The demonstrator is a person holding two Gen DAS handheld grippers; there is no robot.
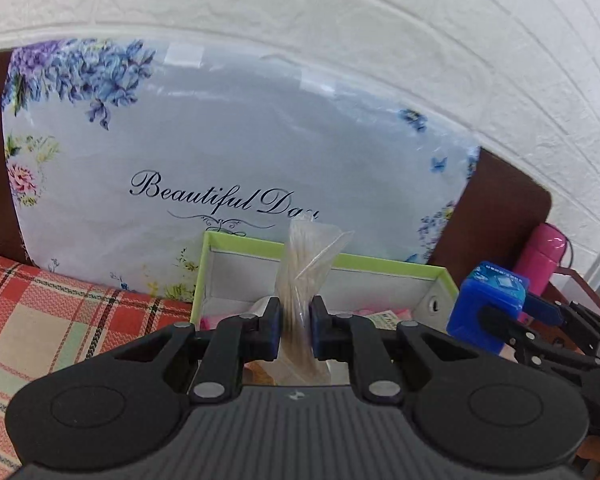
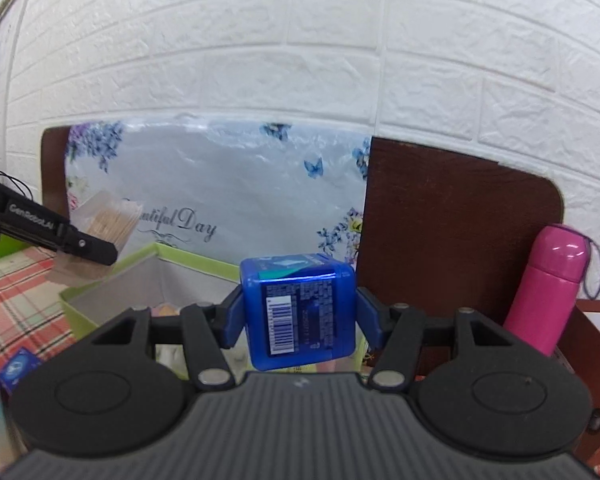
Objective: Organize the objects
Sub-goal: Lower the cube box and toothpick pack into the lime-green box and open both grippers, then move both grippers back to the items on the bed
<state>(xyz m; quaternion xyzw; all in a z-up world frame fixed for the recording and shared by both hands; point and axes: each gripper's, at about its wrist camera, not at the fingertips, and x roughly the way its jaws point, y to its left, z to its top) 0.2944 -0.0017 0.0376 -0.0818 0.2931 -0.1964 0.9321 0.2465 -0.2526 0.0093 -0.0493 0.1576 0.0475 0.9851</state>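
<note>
Left gripper (image 1: 294,330) pinches an upright clear bag of toothpicks (image 1: 306,276) above the green-rimmed box (image 1: 380,262), while at its 3 o'clock the right gripper (image 2: 298,316) clamps a blue container (image 2: 298,312) (both apparently headed for that box).

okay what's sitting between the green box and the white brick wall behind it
A plastic-wrapped floral pillow printed "Beautiful Day" leans against a dark brown headboard, behind the green box and before the wall. Both wrist views show it.
</note>
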